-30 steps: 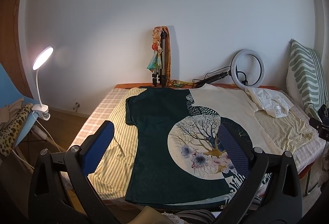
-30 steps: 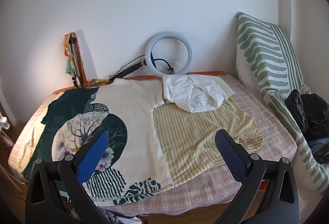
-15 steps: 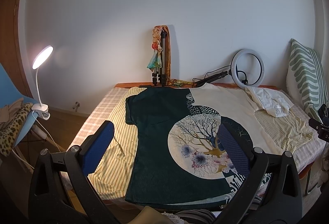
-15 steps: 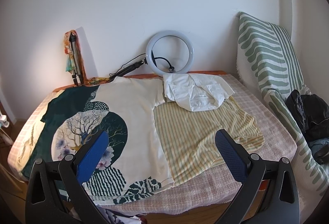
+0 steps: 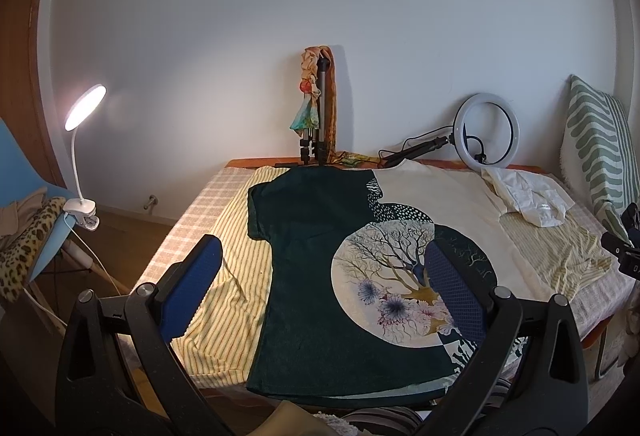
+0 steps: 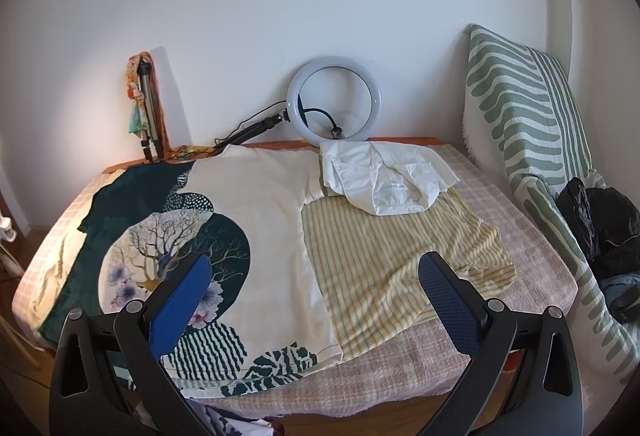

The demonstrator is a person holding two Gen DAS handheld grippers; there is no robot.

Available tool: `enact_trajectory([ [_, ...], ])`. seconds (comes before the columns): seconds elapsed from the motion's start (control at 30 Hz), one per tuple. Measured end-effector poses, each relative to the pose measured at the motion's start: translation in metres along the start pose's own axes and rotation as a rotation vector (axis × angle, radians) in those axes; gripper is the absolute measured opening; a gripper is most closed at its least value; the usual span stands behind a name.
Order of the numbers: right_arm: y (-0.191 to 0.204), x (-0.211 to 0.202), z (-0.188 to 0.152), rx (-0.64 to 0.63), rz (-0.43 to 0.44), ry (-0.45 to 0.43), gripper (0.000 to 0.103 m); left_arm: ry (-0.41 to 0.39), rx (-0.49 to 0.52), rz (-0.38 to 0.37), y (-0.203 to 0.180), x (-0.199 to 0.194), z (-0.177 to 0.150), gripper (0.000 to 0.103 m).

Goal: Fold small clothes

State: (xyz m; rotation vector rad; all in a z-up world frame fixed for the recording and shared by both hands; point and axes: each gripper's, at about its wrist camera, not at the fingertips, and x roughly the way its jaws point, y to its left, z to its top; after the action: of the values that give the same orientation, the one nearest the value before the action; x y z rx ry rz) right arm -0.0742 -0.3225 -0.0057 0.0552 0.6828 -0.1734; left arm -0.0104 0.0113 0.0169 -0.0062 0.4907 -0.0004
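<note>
A T-shirt [image 5: 320, 256] is spread flat on the bed [image 6: 500, 348], with its hem at the near edge and its neck towards the wall. One half is dark green and the other cream; a large round print of a bare tree with purple flowers is set across the middle, and dotted and wavy dark patterns are seen above and below it. It is laid over a yellow striped cloth [image 6: 392, 276], which shows on both sides of it. A crumpled white shirt [image 6: 384, 176] lies on the far end of the striped cloth, just beside the T-shirt's cream sleeve. A small label is visible on the white shirt, but no writing on it can be read.

The left gripper [image 5: 320, 300] is held above the near part of the T-shirt, its blue-padded fingers [image 5: 188, 292] spread wide with nothing between them. The right gripper [image 6: 316, 310] is likewise spread wide and empty, above the near edge of the bed. A ring light [image 6: 334, 98] and a lit clip lamp [image 5: 82, 112] are also seen.
</note>
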Motion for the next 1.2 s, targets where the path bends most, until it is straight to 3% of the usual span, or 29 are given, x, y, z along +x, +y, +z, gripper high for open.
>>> enact_trajectory([
  [0.2, 0.006, 0.006, 0.005, -0.034, 0.008, -0.009, 0.103, 0.017, -0.015, 0.011, 0.013, 0.008, -0.007, 0.103],
  [0.43, 0.016, 0.014, 0.031, -0.126, -0.014, -0.088, 0.103, 0.035, -0.028, 0.058, 0.045, 0.022, -0.021, 0.103],
  [0.57, 0.017, 0.030, 0.057, -0.142, -0.007, -0.116, 0.103, 0.053, -0.041, 0.092, 0.068, 0.030, -0.037, 0.094],
  [0.7, 0.024, 0.049, 0.075, -0.199, 0.040, -0.168, 0.103, 0.095, -0.108, 0.040, 0.094, 0.041, -0.058, 0.082],
  [0.77, 0.031, 0.065, 0.087, -0.229, 0.061, -0.138, 0.103, 0.135, -0.134, 0.034, 0.103, 0.049, -0.070, 0.069],
  [0.87, 0.043, 0.092, 0.102, -0.259, 0.083, -0.103, 0.103, 0.189, -0.163, 0.000, 0.109, 0.060, -0.088, 0.060],
  [1.03, 0.076, 0.132, 0.112, -0.328, 0.060, -0.044, 0.103, 0.273, -0.197, -0.086, 0.108, 0.076, -0.116, 0.053],
  [1.2, 0.128, 0.133, 0.124, -0.327, 0.244, 0.025, 0.103, 0.330, -0.205, -0.126, 0.104, 0.094, -0.134, 0.049],
])
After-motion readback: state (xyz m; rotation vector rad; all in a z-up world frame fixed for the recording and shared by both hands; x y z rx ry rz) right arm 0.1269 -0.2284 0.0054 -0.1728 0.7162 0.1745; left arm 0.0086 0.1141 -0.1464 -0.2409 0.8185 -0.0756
